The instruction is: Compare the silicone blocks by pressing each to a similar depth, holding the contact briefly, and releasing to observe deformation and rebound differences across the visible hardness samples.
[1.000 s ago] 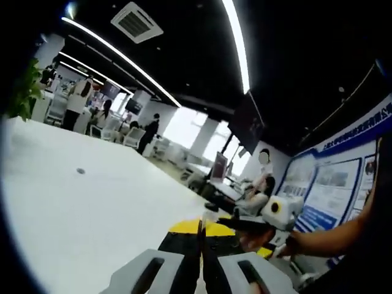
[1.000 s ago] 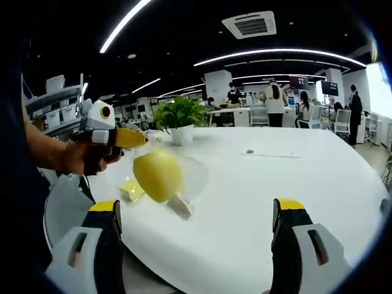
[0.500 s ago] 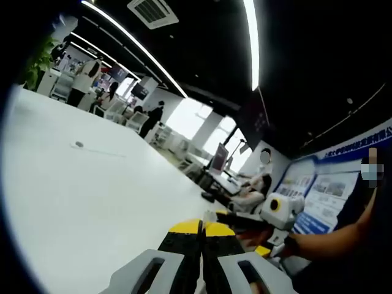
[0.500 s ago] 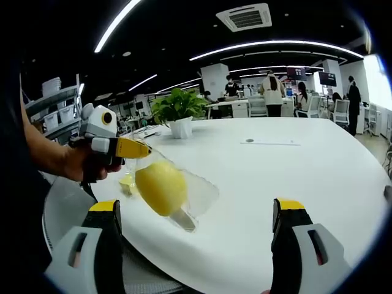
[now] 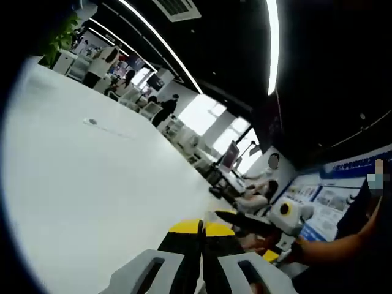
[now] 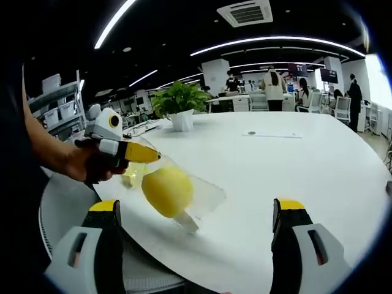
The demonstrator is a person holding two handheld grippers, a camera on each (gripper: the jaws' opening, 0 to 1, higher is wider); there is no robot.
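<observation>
In the right gripper view, the left gripper reached in from the left, carried in a hand, with its yellow-tipped jaws drawn together on the top edge of a clear plastic bag. The bag hung from that grip, tilted down toward the white table, and its lower end appeared to touch or nearly touch the tabletop; which of the two could not be told. Inside the bag sat a rounded, pale yellow silicone block, smooth and matte, egg-like in outline, with no visible dent. A second, smaller yellow piece lay behind the bag, just under the left gripper, too blurred to identify.

The right gripper stood wide apart, one jaw at each lower corner of its own view, with nothing between them. The bagged block lay between and above those jaws, nearer the left-hand one, apart from both.

In the left gripper view, the left gripper's jaws met with no visible gap, and the bag itself could not be made out there. The right gripper showed at the lower right.

A potted plant stood far back on the table.
</observation>
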